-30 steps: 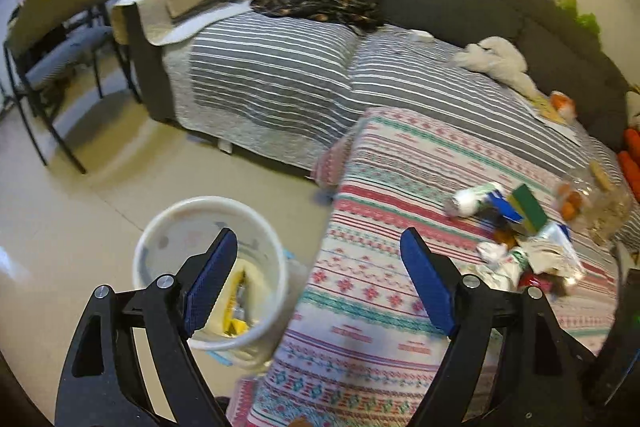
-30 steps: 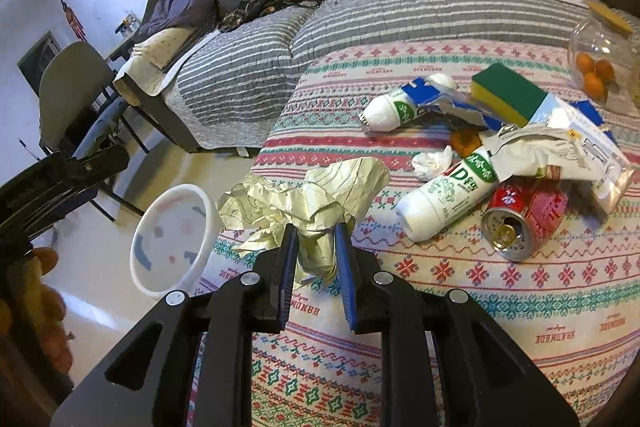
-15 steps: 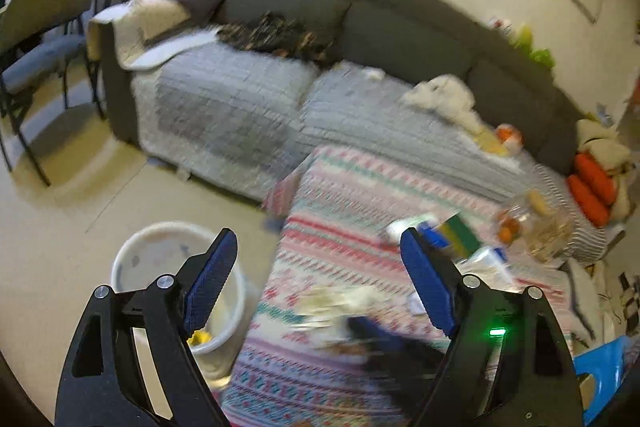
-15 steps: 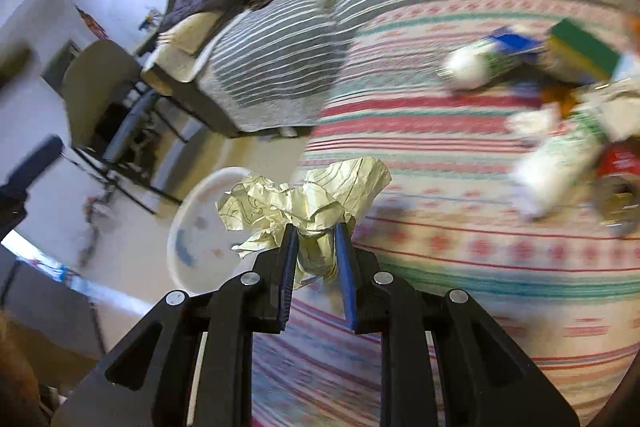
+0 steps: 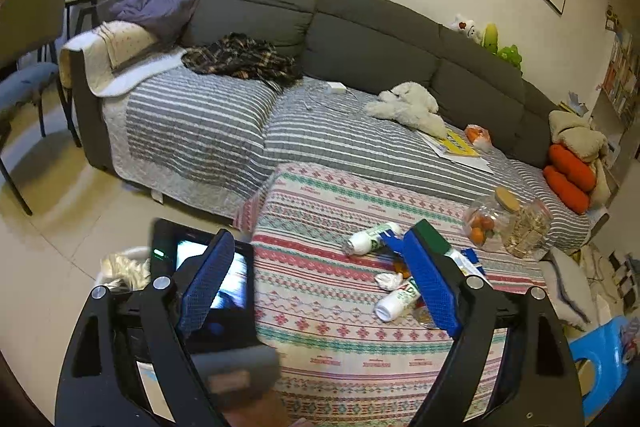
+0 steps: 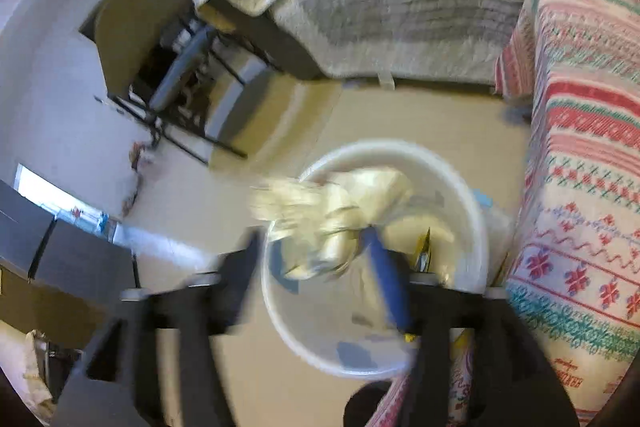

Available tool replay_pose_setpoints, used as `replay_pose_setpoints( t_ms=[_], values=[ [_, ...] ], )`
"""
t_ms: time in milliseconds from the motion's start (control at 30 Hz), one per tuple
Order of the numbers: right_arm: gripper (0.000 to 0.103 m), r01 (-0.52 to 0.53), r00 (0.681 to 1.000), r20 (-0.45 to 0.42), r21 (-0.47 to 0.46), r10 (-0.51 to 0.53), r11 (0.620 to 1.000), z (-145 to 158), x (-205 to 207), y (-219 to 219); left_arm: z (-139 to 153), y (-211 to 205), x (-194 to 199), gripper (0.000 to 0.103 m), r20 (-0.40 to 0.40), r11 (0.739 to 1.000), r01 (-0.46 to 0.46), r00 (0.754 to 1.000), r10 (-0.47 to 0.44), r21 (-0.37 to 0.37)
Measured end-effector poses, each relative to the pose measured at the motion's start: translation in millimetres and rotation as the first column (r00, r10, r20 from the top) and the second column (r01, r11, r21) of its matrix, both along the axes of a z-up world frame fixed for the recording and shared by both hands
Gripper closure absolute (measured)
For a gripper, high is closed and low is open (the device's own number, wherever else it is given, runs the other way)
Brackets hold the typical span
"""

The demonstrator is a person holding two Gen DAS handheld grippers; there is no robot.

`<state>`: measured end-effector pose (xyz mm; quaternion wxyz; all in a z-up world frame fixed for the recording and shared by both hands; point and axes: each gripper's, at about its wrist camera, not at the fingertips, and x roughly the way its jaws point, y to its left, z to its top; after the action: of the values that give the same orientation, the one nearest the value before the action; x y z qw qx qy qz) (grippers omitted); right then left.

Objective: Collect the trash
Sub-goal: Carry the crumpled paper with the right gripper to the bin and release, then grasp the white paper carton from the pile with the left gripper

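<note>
My right gripper [image 6: 316, 239] hangs over the white bucket [image 6: 474, 203] on the floor. Its jaws are opening and stand wide apart. The crumpled pale foil wrapper [image 6: 336, 199] sits loose between them above the bucket's mouth, all blurred. Some trash lies inside the bucket. My left gripper [image 5: 320, 235] is open and holds nothing, raised over the patterned table cover [image 5: 320, 307]. On the cover lie two white bottles [image 5: 370, 238] [image 5: 396, 301], a crumpled tissue [image 5: 387, 279] and a green sponge [image 5: 430, 231]. The wrapper [image 5: 120, 267] also shows at lower left there.
A grey sofa with a striped quilt [image 5: 240, 115] runs behind the table. A glass jar of oranges [image 5: 486, 223] stands on the table's far right. A chair [image 6: 160, 39] stands on the floor left of the bucket. The right tool's screen [image 5: 224, 279] fills the left view's lower left.
My right gripper swung left from the table to above the bucket with the wrapper, and its jaws have parted. My left gripper rose and tilted up, staying open.
</note>
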<state>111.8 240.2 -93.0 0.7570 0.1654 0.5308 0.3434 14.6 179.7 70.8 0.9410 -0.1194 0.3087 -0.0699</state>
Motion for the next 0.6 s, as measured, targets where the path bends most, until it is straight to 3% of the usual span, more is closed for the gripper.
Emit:
replay_pose_setpoints(
  t_ms=[67,100,133,333,500,600],
  values=[
    [0.024,-0.017,1.000,-0.011,-0.028,0.016,0.999,-0.6,-3.8,-5.2,-1.6,-3.6,1.6,0.020,-0.009,1.000,0.014,1.000,-0.014,-0.013],
    [0.014,-0.020,1.000,0.000,-0.054,0.020,0.998,0.6,-7.4,-10.7,-1.8,-6.8,1.4,0.020,-0.009,1.000,0.017,1.000,-0.017,-0.011],
    [0.011,-0.012,1.000,0.009,-0.091,0.012,0.996,0.7,-11.7,-19.0,-1.8,-11.1,1.3,0.019,-0.008,1.000,0.021,1.000,-0.021,-0.005],
    [0.011,0.093,0.994,-0.042,-0.163,-0.101,0.982,-13.8,-37.0,-104.3,-0.1,-36.2,-1.1,0.016,0.016,0.998,0.030,0.999,-0.031,0.046],
    [0.011,0.243,0.967,-0.011,-0.255,-0.255,0.936,-21.6,-54.8,-196.3,-6.7,-51.9,6.8,0.012,-0.001,0.998,0.036,0.999,-0.036,0.057],
    [0.011,0.303,0.950,0.015,-0.292,-0.313,0.907,-20.9,-63.7,-242.3,-17.2,-68.8,15.4,0.007,-0.037,0.994,0.038,0.999,-0.034,0.102]
  ],
)
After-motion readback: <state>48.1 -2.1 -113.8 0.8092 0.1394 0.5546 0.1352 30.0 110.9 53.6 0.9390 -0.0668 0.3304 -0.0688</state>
